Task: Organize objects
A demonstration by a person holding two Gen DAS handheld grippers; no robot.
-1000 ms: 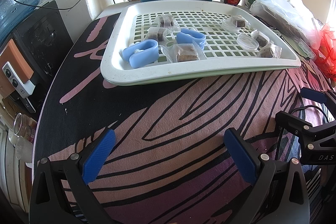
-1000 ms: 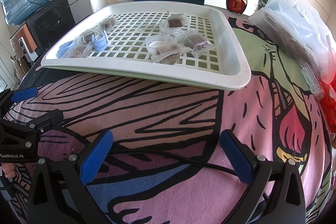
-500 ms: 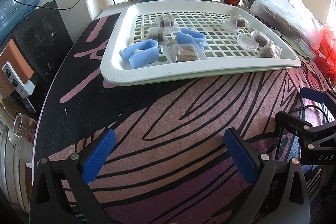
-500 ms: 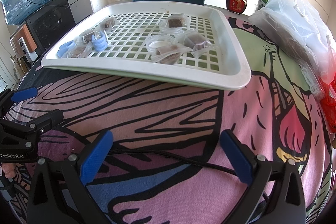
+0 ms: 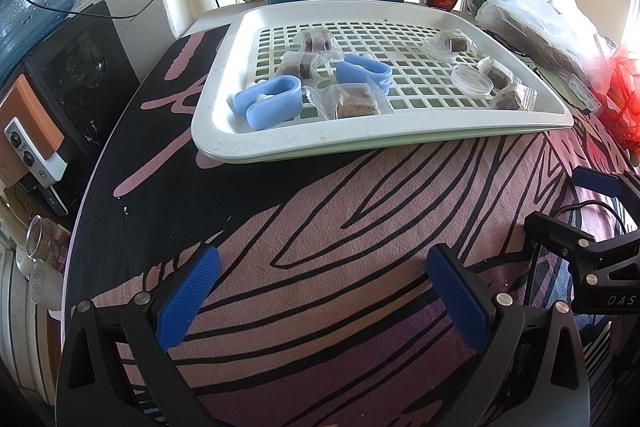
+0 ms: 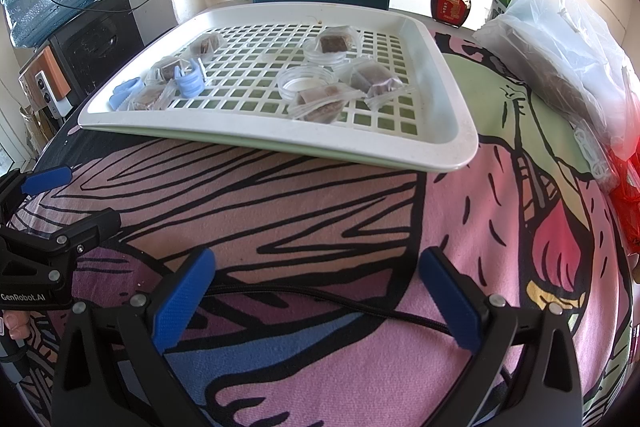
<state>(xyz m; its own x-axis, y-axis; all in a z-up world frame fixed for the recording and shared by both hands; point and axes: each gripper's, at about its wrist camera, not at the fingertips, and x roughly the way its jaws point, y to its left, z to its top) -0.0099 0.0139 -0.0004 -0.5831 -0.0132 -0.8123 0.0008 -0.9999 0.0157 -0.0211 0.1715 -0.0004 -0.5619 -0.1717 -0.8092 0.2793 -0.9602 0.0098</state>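
left wrist: grippers (image 5: 320,291) apart, empty

The left gripper (image 5: 322,291) hovers low near the table's front edge, jaws spread wide, holding nothing. The right gripper (image 6: 316,291) sits beside it at the same edge, likewise spread and holding nothing.

Daylight floods in from the window behind my bench (image 5: 360,211), glaring white at the right edge; fisheye bends everything, dark corners, focus stays sharp
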